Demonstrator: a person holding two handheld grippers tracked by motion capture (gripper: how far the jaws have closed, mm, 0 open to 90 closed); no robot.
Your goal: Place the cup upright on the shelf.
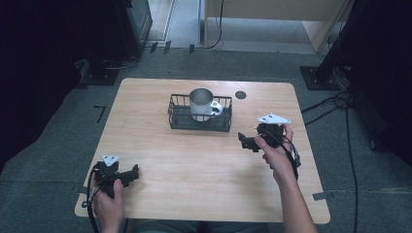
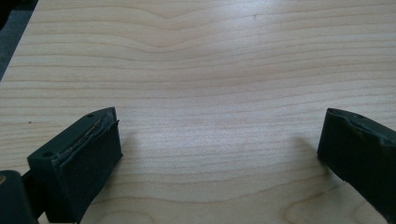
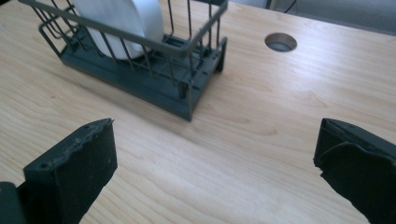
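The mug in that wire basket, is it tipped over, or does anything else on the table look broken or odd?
Nothing stands out. The mug stands upright inside the basket, handle toward the person's right, and nothing is spilled on the table. The round hole behind the basket looks made that way, not like damage. The jaw pads' edges look a little ragged.

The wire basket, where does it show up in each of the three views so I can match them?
High view: wire basket at the table's far centre, holding a white mug.
Left gripper view: not in it, just bare tabletop.
Right gripper view: upper left, beyond the open tongs.
Shared landmark: the round table hole beside the basket.
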